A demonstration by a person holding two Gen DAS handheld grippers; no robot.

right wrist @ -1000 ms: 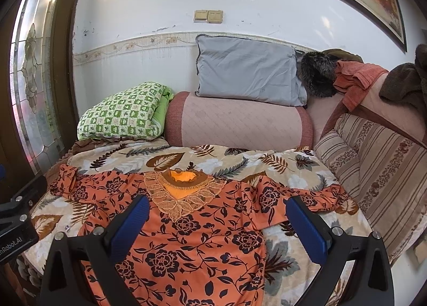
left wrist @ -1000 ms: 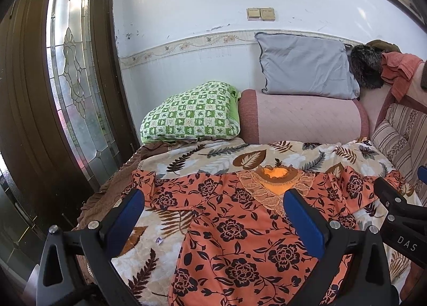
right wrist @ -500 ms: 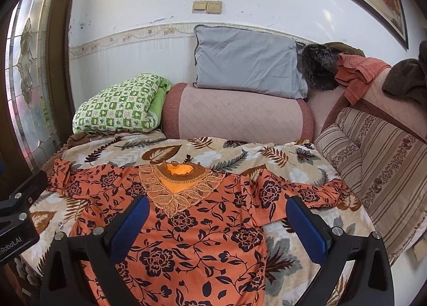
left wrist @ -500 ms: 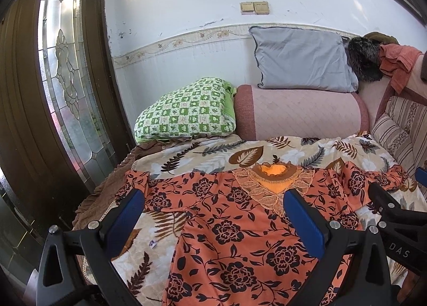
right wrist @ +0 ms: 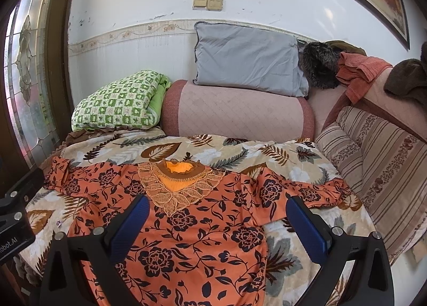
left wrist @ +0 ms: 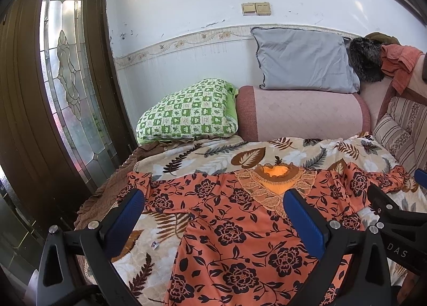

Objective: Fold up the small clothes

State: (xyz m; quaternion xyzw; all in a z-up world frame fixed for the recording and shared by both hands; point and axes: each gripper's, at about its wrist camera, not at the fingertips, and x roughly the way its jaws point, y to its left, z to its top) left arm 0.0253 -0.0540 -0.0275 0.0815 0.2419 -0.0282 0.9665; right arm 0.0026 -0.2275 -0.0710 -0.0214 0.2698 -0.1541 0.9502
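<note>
An orange floral-print blouse [left wrist: 240, 231] lies spread flat, front up, on a leaf-patterned blanket [left wrist: 213, 153] covering a bed, its embroidered neckline [left wrist: 275, 185] pointing toward the wall and both sleeves stretched out to the sides. In the left wrist view the left claw [left wrist: 213, 215] hangs above the garment with its blue-padded fingers [left wrist: 125, 223] spread wide apart and nothing between them; one finger is over the blanket below the left sleeve [left wrist: 149, 185], the other over the blouse just right of the neckline. In the right wrist view the right claw [right wrist: 216, 220] is likewise gaping and empty, poised over the chest of the blouse, its fingers [right wrist: 307, 226] bracketing the area from below the neckline to the underarm of the right sleeve [right wrist: 307, 193], which reaches toward a striped cushion [right wrist: 379, 161] at the bed's edge. Neither claw can be seen touching the fabric. At the head of the bed a pink quilted bolster [right wrist: 240, 113] rests against the wall with a grey pillow [right wrist: 248, 60] on top of it and a green-and-white checked pillow [right wrist: 120, 103] just beside it. A dark furry item [right wrist: 320, 65] and a rust-coloured cloth [right wrist: 360, 71] sit piled to the right of the grey pillow. A wooden door with a leaded glass panel [left wrist: 69, 87] stands to the left of the bed
</note>
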